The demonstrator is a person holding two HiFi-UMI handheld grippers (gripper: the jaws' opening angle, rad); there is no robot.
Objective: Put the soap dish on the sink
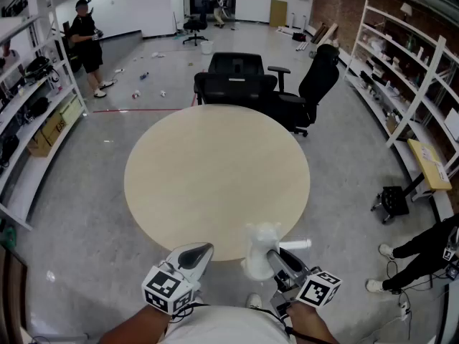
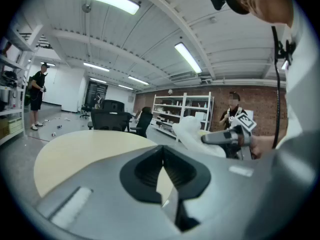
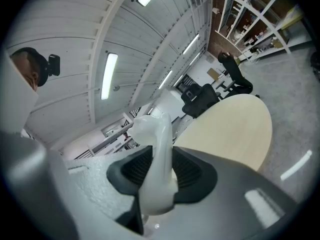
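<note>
The soap dish (image 1: 259, 253) is a white glossy piece with a curved, lobed top. It hangs just off the near edge of a round beige table (image 1: 215, 170). My right gripper (image 1: 271, 255) is shut on it, and in the right gripper view the white soap dish (image 3: 157, 149) stands pinched between the dark pads of that gripper (image 3: 159, 159). My left gripper (image 1: 204, 249) hovers beside it on the left, shut, with nothing between its fingers. The left gripper view shows its jaws (image 2: 162, 149) meeting at the tips and the soap dish (image 2: 192, 131) off to the right. No sink is in view.
Black office chairs (image 1: 237, 81) stand behind the table. Shelving lines the right wall (image 1: 401, 70) and the left wall (image 1: 29, 113). A person (image 1: 430, 253) is low at the right, beside a small black stool (image 1: 391, 201). Another person (image 1: 87, 41) stands far left.
</note>
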